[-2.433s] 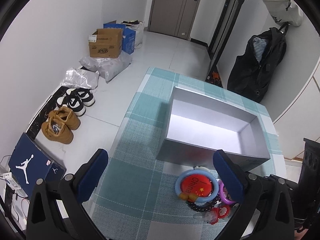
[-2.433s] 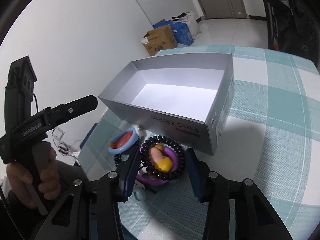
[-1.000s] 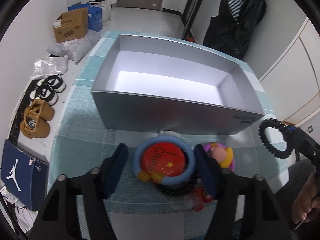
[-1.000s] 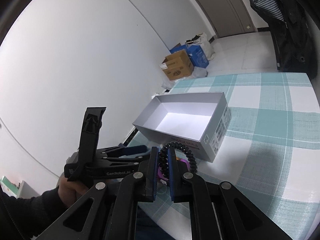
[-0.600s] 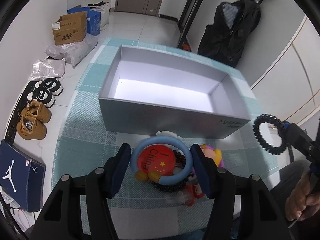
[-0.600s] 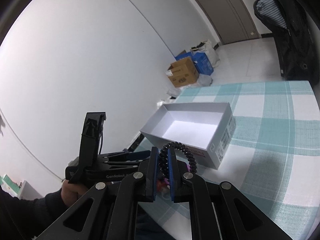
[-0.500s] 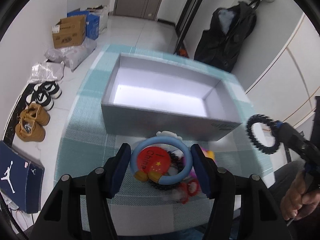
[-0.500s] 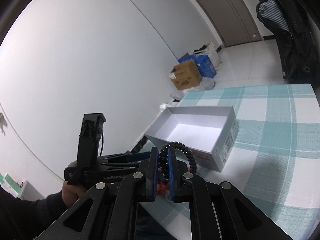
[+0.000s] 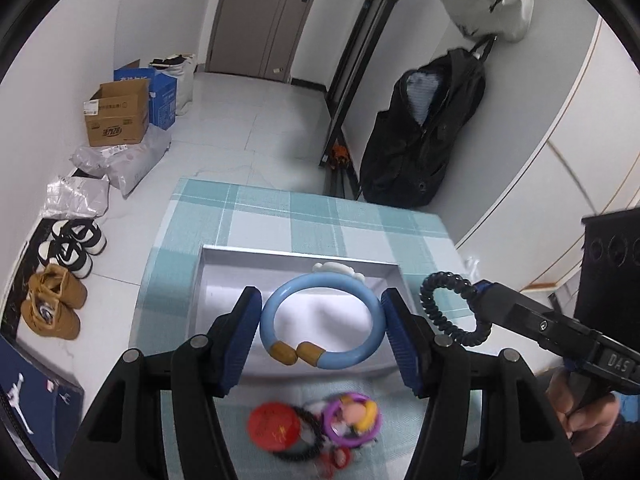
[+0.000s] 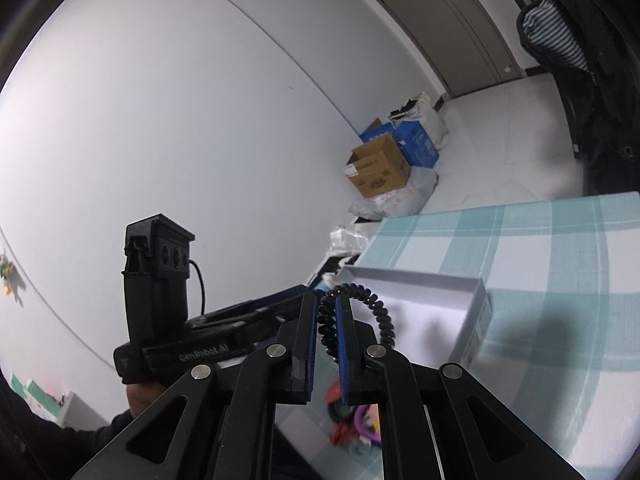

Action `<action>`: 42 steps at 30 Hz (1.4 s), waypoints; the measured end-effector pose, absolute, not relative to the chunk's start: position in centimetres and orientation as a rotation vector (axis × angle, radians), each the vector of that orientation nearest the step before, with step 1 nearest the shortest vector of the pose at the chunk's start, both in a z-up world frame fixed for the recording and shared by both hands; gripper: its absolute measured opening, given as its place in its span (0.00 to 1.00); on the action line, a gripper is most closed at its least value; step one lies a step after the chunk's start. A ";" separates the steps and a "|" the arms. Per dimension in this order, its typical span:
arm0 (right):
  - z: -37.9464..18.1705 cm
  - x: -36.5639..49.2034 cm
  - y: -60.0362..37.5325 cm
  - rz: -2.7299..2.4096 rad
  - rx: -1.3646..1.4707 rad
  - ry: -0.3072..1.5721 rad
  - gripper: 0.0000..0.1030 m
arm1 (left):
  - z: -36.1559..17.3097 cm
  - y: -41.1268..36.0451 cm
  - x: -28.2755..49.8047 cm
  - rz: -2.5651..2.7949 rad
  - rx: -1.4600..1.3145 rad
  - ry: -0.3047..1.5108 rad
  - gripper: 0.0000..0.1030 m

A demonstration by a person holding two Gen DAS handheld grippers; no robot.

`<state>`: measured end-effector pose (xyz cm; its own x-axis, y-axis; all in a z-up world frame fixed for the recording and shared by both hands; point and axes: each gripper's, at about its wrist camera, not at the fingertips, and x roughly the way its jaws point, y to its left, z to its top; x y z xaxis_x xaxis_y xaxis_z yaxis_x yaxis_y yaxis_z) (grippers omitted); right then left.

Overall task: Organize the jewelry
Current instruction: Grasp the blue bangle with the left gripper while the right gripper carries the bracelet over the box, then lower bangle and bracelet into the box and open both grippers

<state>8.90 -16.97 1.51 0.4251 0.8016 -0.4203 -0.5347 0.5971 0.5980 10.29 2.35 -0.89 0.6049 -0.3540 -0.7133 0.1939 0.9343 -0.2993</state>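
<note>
My left gripper (image 9: 322,322) is shut on a light blue bangle (image 9: 360,354) with brown ends and holds it above the open silver box (image 9: 224,264). My right gripper (image 10: 325,320) is shut on a black bead bracelet (image 10: 382,316), also lifted over the table; it shows in the left wrist view (image 9: 434,312) to the right of the box. On the checked tablecloth (image 9: 280,208) in front of the box lie a red disc (image 9: 274,426), a purple ring with a figure (image 9: 352,414), a black bracelet and a small red piece.
The box (image 10: 440,296) stands near the table's front edge. On the floor to the left are shoes (image 9: 56,312), cardboard boxes (image 9: 116,120) and plastic bags. A black jacket (image 9: 424,136) hangs behind the table. A dark unit (image 9: 612,272) stands at right.
My left gripper has closed on the blue bangle and lifted it off the red disc, up over the box. My right gripper has risen a little with the black bracelet.
</note>
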 end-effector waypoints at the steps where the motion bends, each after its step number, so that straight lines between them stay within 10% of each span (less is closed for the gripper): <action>1: 1.3 9.4 -16.7 0.862 0.401 0.753 0.08 | -1.0 2.4 10.6 -0.321 -0.194 0.877 0.55; 21: -3.5 14.2 -15.0 0.826 0.388 0.870 0.11 | -3.2 2.7 13.5 -0.360 -0.287 0.994 0.55; 28: -2.3 13.4 -16.0 0.781 0.351 0.796 0.42 | -3.2 3.0 13.3 -0.386 -0.353 0.989 0.63; 42: -1.5 12.0 -17.8 0.718 0.356 0.759 0.59 | -2.4 2.8 11.2 -0.295 -0.243 0.934 0.64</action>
